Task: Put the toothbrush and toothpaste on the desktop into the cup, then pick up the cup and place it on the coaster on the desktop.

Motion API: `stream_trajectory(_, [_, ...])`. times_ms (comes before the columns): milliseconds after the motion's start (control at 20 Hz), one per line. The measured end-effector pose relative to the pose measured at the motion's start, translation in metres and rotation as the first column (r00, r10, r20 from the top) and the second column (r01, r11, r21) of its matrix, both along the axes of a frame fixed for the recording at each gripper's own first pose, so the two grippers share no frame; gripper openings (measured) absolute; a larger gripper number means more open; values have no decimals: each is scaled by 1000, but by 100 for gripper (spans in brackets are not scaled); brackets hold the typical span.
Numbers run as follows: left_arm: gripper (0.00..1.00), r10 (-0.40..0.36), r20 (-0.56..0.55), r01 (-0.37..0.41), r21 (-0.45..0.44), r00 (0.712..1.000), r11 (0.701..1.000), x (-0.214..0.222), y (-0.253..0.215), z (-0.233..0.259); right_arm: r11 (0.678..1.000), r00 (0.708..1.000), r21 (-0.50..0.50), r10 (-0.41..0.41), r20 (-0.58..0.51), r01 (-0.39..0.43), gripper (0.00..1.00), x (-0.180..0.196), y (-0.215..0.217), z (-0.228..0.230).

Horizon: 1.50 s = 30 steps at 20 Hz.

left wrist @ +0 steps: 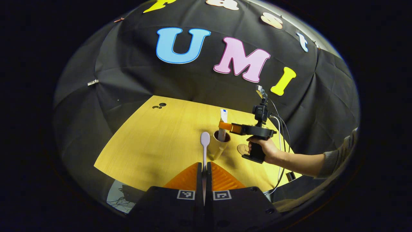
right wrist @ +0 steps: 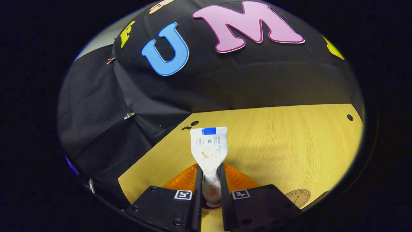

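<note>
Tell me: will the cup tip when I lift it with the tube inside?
Possibly. The cup looks narrow and tapered toward its base, and the tube stands well above its rim, so it may be top-heavy. The tube's flattened end suggests it is soft and could lean.

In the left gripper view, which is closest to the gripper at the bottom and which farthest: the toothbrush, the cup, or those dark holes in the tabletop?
1. Toothbrush: clamped between the left gripper's fingers, pointing forward.
2. Cup: just beyond, slightly right, toothpaste standing in it.
3. Dark holes: far-left table edge.
</note>
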<state>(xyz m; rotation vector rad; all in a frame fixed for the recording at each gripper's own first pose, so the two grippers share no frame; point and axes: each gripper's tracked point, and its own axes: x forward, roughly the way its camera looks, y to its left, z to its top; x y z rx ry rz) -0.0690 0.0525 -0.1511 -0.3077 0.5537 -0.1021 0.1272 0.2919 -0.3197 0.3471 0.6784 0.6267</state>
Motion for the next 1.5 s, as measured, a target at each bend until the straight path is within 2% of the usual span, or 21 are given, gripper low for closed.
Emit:
stream_trajectory(50, [6,-10,7,10,-6,1000,1000,4,-2,1,1000,1000,-24,10,-3,-10,31,-6,-2,-3])
stream_trajectory(100, [6,-19,12,19,-9,1000,1000,8,-4,3,999,1000,-41,20,-9,-21,16,-11,-3,-5])
stream_trajectory(200, [6,-44,28,45,-18,999,999,18,-8,5,998,999,-58,33,-25,-35,17,-21,-4,-7])
stream_trajectory(250, [6,-55,38,56,-22,998,998,23,-10,8,997,999,-63,34,-30,-36,20,-26,-7,-6])
stream_trajectory(300, [6,-68,51,69,-28,996,997,28,-12,12,997,999,-67,30,-36,-33,38,-28,-9,-5])
stream_trajectory(400, [6,-81,83,85,-44,993,995,43,-14,21,997,999,-67,19,-49,-22,43,-35,-14,-1])
stream_trajectory(450, [6,-86,107,92,-55,990,994,54,-15,26,998,998,-68,13,-57,-17,30,-39,-18,1])
stream_trajectory(500, [6,-91,130,100,-62,987,993,66,-15,33,998,998,-70,4,-62,-9,47,-44,-23,3])
stream_trajectory(550, [6,-100,154,112,-67,983,992,77,-16,38,997,998,-74,-1,-69,-4,31,-50,-30,5])
stream_trajectory(600, [6,-112,177,126,-69,978,990,89,-17,45,997,997,-77,-7,-78,1,52,-57,-36,7])
stream_trajectory(950, [6,-176,330,210,-73,927,975,176,-36,79,992,986,-126,-52,-161,31,52,-127,-93,5])
stream_trajectory(1300, [6,-187,423,245,-85,887,966,243,-47,81,974,951,-159,-194,-242,159,53,-172,-144,-1])
stream_trajectory(1500, [6,-190,428,240,-65,883,969,273,-49,67,953,931,-189,-277,-236,236,52,-180,-176,3])
